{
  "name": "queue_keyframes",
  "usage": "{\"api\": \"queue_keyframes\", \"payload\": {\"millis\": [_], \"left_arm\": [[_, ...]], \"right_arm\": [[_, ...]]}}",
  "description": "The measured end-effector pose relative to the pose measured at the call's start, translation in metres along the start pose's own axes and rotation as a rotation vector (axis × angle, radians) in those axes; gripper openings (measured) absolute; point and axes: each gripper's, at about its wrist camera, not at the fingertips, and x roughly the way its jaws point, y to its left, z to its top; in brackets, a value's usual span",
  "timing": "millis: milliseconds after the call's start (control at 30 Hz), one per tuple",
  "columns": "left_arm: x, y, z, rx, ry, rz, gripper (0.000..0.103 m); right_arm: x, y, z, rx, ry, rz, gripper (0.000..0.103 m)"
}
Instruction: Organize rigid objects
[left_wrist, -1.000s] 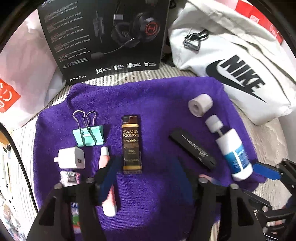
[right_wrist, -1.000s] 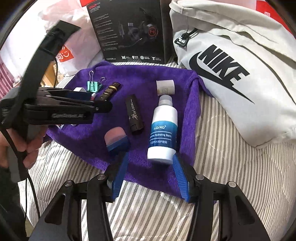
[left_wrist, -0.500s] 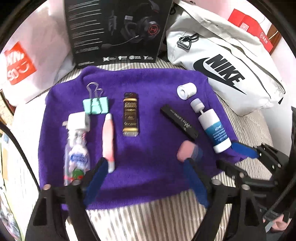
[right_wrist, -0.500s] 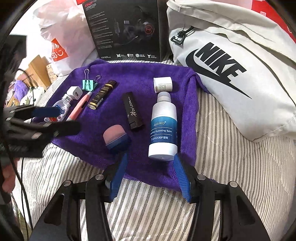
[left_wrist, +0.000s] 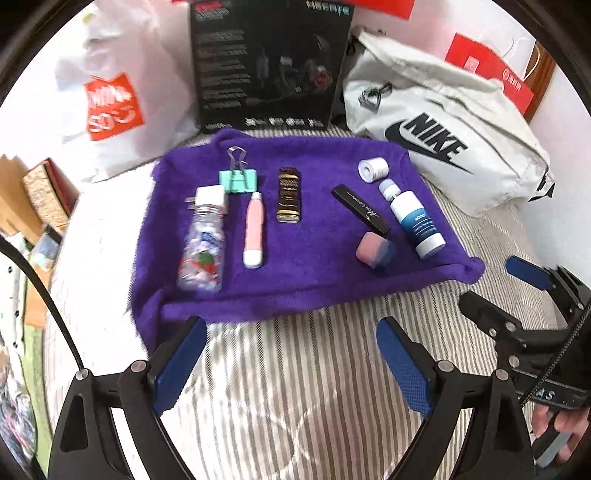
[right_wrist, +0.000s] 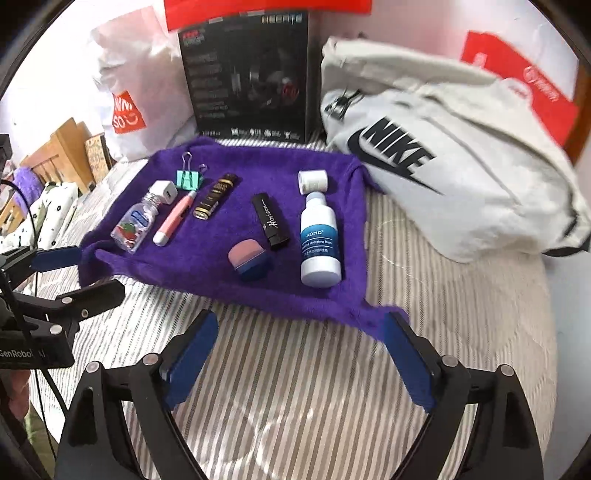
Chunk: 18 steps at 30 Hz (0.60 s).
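A purple towel (left_wrist: 317, 266) (right_wrist: 207, 258) lies on the striped bed with small items laid out on it: a clear candy bottle (left_wrist: 202, 251) (right_wrist: 135, 225), a white charger (left_wrist: 210, 197), a teal binder clip (left_wrist: 238, 179), a pink pen-shaped tube (left_wrist: 254, 230) (right_wrist: 173, 218), a gold-and-black lighter (left_wrist: 289, 199), a black Horizon case (left_wrist: 360, 208) (right_wrist: 270, 221), a pink-and-blue eraser (left_wrist: 375, 251) (right_wrist: 249, 258), a white-and-blue ADMD bottle (left_wrist: 415, 221) (right_wrist: 319, 240) and its white cap (left_wrist: 373, 169). My left gripper (left_wrist: 291, 360) and right gripper (right_wrist: 301, 354) both hang open and empty over the bedding in front of the towel.
A black headset box (left_wrist: 269, 62) stands behind the towel. A white Nike bag (left_wrist: 443, 140) lies to the right, a white shopping bag (left_wrist: 110, 103) to the left. Striped bedding (left_wrist: 295, 387) spreads in front. Cardboard and clutter sit off the bed's left side (left_wrist: 33, 206).
Both grippers have pulled back from the towel toward the near side of the bed. The left one no longer hovers over the items; everything on the towel stays put.
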Motion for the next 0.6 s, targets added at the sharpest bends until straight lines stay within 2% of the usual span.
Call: {"api": "queue_keyframes", "payload": {"millis": [100, 167, 233, 433, 600], "left_arm": [[-0.021, 0.000, -0.011, -0.004, -0.039, 0.040, 0.096], [-0.034, 0.001, -0.018, -0.002, -0.071, 0.060, 0.096], [-0.047, 0.003, -0.024, -0.010, -0.096, 0.067, 0.096], [-0.082, 0.006, -0.047, -0.024, -0.167, 0.076, 0.096], [-0.094, 0.001, -0.060, 0.005, -0.171, 0.098, 0.096]], "right_arm": [[-0.016, 0.005, -0.010, 0.022, 0.001, -0.006, 0.091], [-0.025, 0.008, -0.016, 0.033, -0.001, -0.030, 0.099], [-0.035, 0.011, -0.022, 0.042, -0.018, -0.067, 0.103], [-0.060, 0.011, -0.039, 0.107, -0.033, -0.048, 0.103], [-0.074, 0.017, -0.050, 0.098, -0.024, -0.059, 0.103]]}}
